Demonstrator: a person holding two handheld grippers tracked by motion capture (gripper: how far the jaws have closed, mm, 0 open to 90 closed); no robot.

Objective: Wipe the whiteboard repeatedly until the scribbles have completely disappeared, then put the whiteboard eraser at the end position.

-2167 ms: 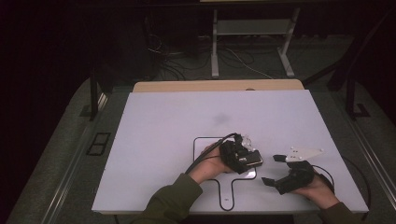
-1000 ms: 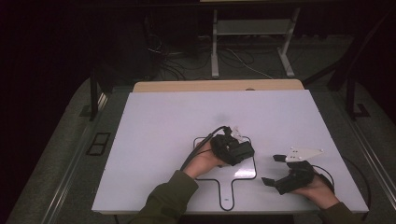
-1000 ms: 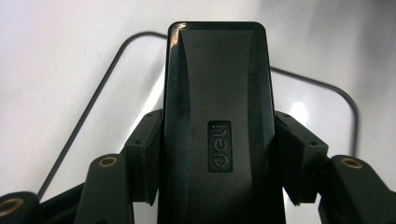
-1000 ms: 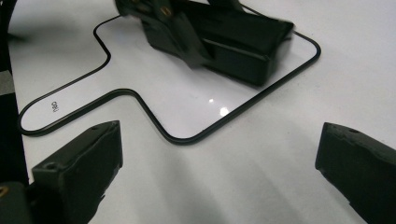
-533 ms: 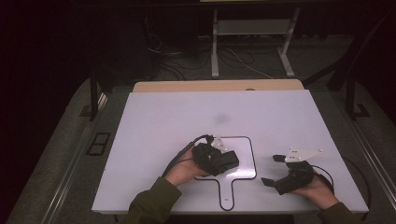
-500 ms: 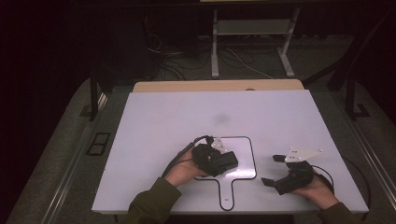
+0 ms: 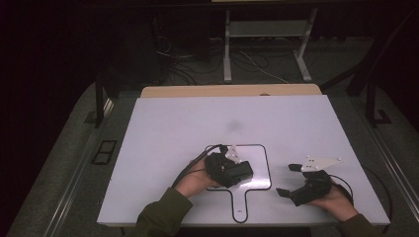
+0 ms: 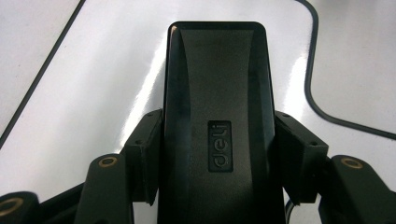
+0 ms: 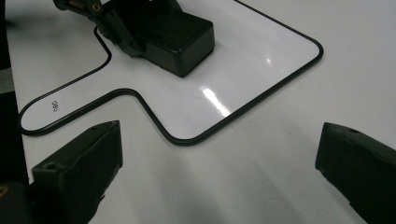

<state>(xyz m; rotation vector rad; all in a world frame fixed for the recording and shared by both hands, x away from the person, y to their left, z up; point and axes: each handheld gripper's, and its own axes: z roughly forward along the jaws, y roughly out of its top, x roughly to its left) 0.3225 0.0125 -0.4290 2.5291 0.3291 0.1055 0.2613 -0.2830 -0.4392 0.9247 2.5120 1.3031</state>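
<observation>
White table (image 7: 163, 128) with a black paddle-shaped outline (image 7: 267, 163), a black stapler (image 7: 237, 172) within it.

We read "deli" embossed on the black stapler (image 8: 219, 140), mid-frame in the left gripper view. Small writing on the table (image 9: 280, 154) at far left in the right gripper view stays illegible.

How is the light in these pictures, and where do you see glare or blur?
High view: the white table is bright, the room behind it nearly black. Left gripper view: the black stapler is rather sharp, with streaks of glare on the table beside it. Right gripper view: a small glare spot lies inside the black outline, and the right tongs look soft and dark up close.
</observation>
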